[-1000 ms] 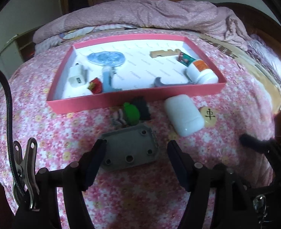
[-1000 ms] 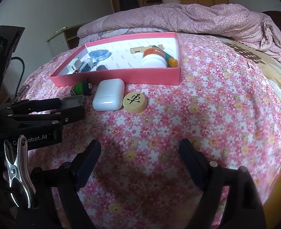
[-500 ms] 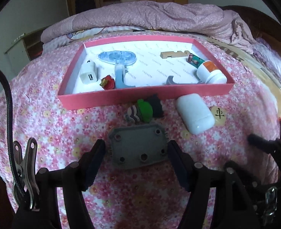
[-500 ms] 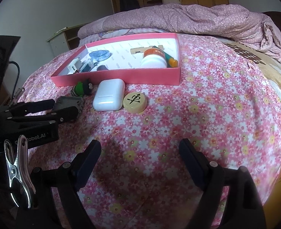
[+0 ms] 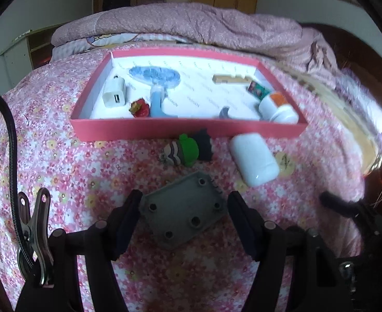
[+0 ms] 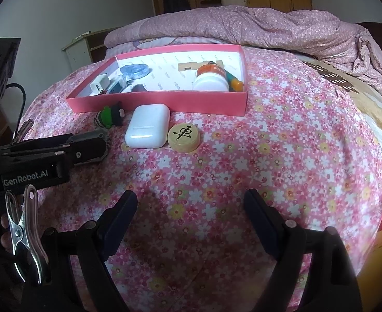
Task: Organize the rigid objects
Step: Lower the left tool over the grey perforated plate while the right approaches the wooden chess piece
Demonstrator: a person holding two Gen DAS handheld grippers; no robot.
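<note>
A grey metal plate (image 5: 183, 212) with bolt holes lies tilted on the flowered bedspread between the fingers of my open left gripper (image 5: 184, 219); its left corner touches the left finger. Beyond it lie a green and black toy figure (image 5: 189, 148), a white earbud case (image 5: 253, 158) and a round wooden chess piece (image 6: 183, 137), all in front of the pink tray (image 5: 185, 130). The tray holds a white charger (image 5: 115, 95), a blue tape dispenser, a red toy, a wooden piece and a white bottle (image 6: 210, 79). My right gripper (image 6: 191, 221) is open and empty over bare bedspread.
A rumpled pink quilt (image 6: 242, 26) is piled behind the tray. The left gripper's body (image 6: 48, 153) lies at the left of the right wrist view. The bed's edge drops off at the right, with a yellow mat (image 6: 346, 83) there.
The left gripper has shifted so the grey plate now sits turned and lower between its fingers, touching the left one. The right gripper has not moved.
</note>
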